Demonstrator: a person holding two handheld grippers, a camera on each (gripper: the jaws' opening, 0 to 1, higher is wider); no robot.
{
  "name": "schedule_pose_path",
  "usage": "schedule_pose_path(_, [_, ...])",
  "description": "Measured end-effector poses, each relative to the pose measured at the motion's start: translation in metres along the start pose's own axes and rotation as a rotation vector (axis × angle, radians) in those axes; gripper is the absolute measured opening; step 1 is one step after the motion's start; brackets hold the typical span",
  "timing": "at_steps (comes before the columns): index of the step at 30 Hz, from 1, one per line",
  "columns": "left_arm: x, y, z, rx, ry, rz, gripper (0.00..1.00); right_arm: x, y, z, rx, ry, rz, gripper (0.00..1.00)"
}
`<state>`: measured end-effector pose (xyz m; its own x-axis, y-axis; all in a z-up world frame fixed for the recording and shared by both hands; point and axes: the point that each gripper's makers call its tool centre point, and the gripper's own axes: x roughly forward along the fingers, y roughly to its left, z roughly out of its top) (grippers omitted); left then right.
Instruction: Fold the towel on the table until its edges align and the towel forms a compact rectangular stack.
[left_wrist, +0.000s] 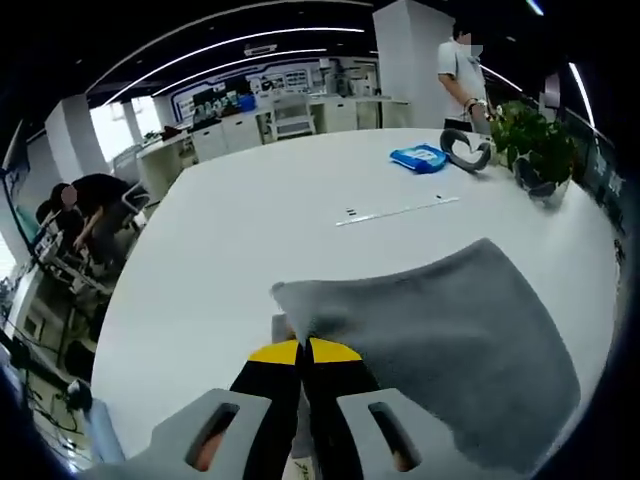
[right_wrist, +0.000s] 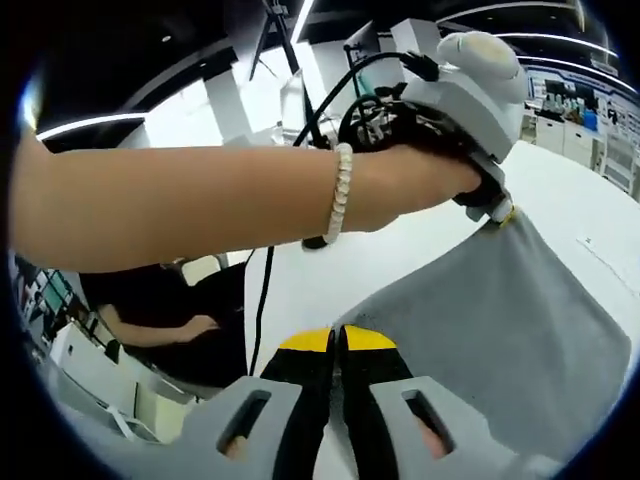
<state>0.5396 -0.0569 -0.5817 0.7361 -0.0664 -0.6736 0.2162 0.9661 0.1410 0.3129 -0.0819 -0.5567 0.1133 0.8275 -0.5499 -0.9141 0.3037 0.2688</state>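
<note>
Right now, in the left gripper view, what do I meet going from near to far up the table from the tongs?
Left tongs shut on the towel → white strip → blue pack → person standing past the table's far edge.

Towel (right_wrist: 500, 320) edge behind closed fingers (right_wrist: 310, 345)
</note>
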Motion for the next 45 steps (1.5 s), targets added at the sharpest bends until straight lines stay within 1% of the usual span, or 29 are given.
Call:
schedule_pose_path(2, [0.005,0.001,-0.007,0.002,0.011,0.005,0.01,0.007,-0.002,-0.007,0.011,0.005,0.010,0.00])
schedule_pose_path(5, [0.014,0.003,-0.019,0.025,0.020,0.022,0.01,0.017,-0.006,-0.018,0.027,0.020,0.013,0.00])
schedule_pose_path(7, [0.018,0.002,-0.025,0.041,0.026,0.031,0.01,0.024,-0.009,-0.024,0.056,0.028,0.014,0.00])
schedule_pose_path(9, [0.020,0.001,-0.027,0.048,0.023,0.037,0.01,0.030,-0.009,-0.030,0.092,0.034,0.034,0.00])
schedule_pose_path(11, [0.023,0.001,-0.030,0.048,0.025,0.039,0.01,0.036,-0.011,-0.036,0.106,0.045,0.040,0.00])
schedule_pose_path(14, [0.028,0.000,-0.035,0.037,0.029,0.040,0.01,0.040,-0.011,-0.040,0.081,0.038,0.049,0.01])
schedule_pose_path(16, [0.030,-0.001,-0.037,0.013,0.022,0.035,0.01,0.041,-0.011,-0.045,0.075,0.049,0.064,0.02])
schedule_pose_path(18, [0.029,0.000,-0.036,0.004,0.005,0.043,0.02,0.041,-0.011,-0.047,0.042,0.048,0.068,0.04])
schedule_pose_path(19, [0.028,0.000,-0.034,0.003,-0.015,0.044,0.02,0.041,-0.010,-0.047,0.038,0.048,0.071,0.04])
schedule_pose_path(21, [0.027,0.001,-0.033,-0.006,-0.030,0.045,0.02,0.042,-0.009,-0.049,0.034,0.046,0.078,0.06])
schedule_pose_path(23, [0.025,0.002,-0.031,-0.025,-0.050,0.048,0.06,0.042,-0.008,-0.049,0.043,0.045,0.088,0.08])
schedule_pose_path(25, [0.020,0.006,-0.022,-0.044,-0.104,0.062,0.08,0.039,-0.005,-0.047,0.072,0.018,0.115,0.09])
schedule_pose_path(26, [0.017,0.010,-0.016,-0.047,-0.133,0.073,0.09,0.036,-0.005,-0.045,0.091,-0.009,0.125,0.11])
schedule_pose_path(28, [0.011,0.012,-0.011,-0.053,-0.153,0.072,0.11,0.029,-0.009,-0.040,0.133,-0.059,0.135,0.16])
schedule_pose_path(29, [0.009,0.012,-0.010,-0.056,-0.157,0.068,0.13,0.022,-0.014,-0.037,0.155,-0.085,0.137,0.19])
schedule_pose_path(30, [0.006,0.013,-0.007,-0.068,-0.170,0.061,0.14,0.018,-0.019,-0.037,0.156,-0.093,0.131,0.20])
schedule_pose_path(32, [-0.001,0.013,-0.005,-0.086,-0.184,0.064,0.14,0.006,-0.032,-0.039,0.163,-0.101,0.121,0.24])
schedule_pose_path(33, [-0.004,0.013,-0.005,-0.096,-0.188,0.063,0.15,0.001,-0.037,-0.040,0.169,-0.101,0.117,0.26])
schedule_pose_path(34, [-0.006,0.012,-0.005,-0.107,-0.197,0.055,0.15,-0.007,-0.046,-0.042,0.167,-0.103,0.098,0.25])
schedule_pose_path(35, [-0.008,0.011,-0.006,-0.109,-0.197,0.053,0.15,-0.012,-0.054,-0.043,0.163,-0.101,0.082,0.24])
schedule_pose_path(37, [-0.016,0.007,-0.009,-0.108,-0.203,0.050,0.14,-0.030,-0.080,-0.046,0.150,-0.097,0.018,0.22])
schedule_pose_path(39, [-0.025,0.004,-0.012,-0.128,-0.211,0.048,0.14,-0.042,-0.097,-0.046,0.164,-0.104,-0.013,0.18])
schedule_pose_path(40, [-0.030,0.002,-0.014,-0.140,-0.215,0.044,0.14,-0.052,-0.110,-0.046,0.176,-0.109,-0.039,0.16])
schedule_pose_path(42, [-0.041,-0.003,-0.021,-0.156,-0.225,0.043,0.14,-0.067,-0.131,-0.046,0.185,-0.112,-0.087,0.14])
schedule_pose_path(44, [-0.051,-0.009,-0.031,-0.153,-0.233,0.041,0.14,-0.077,-0.145,-0.044,0.192,-0.121,-0.109,0.12])
schedule_pose_path(45, [-0.057,-0.013,-0.037,-0.148,-0.232,0.040,0.14,-0.084,-0.156,-0.044,0.192,-0.114,-0.130,0.10])
